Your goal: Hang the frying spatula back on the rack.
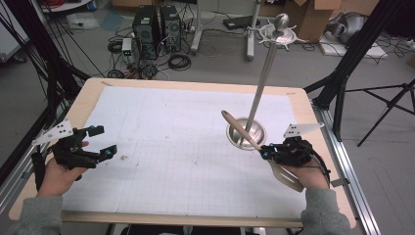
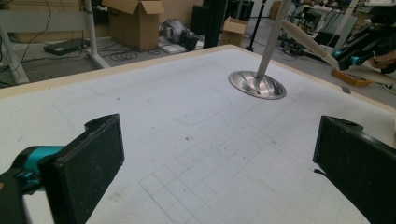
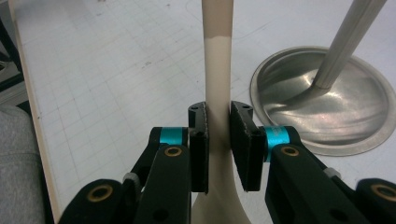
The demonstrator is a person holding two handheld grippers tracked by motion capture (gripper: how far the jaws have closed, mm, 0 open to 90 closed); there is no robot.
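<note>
A beige spatula (image 1: pixel 254 144) with a wooden handle end is clamped by its shaft in my right gripper (image 1: pixel 267 151), which is shut on it at the table's right side. In the right gripper view the shaft (image 3: pixel 218 70) runs up between the black pads (image 3: pixel 198 140). The handle tip lies over the round steel base (image 1: pixel 245 134) of a utensil stand, whose pole (image 1: pixel 263 73) leans up to hooks at the top. My left gripper (image 1: pixel 100 142) is held open at the table's left, nothing between its jaws. In the left gripper view the stand base (image 2: pixel 257 85) and the spatula (image 2: pixel 308 42) show far off.
A white gridded mat (image 1: pixel 181 147) covers the wooden table (image 1: pixel 93 88). A metal rail (image 1: pixel 350 171) runs along the right edge. Computer towers (image 1: pixel 156 24), cables and cardboard boxes sit on the floor beyond; black tripod legs (image 1: pixel 386 107) stand at the right.
</note>
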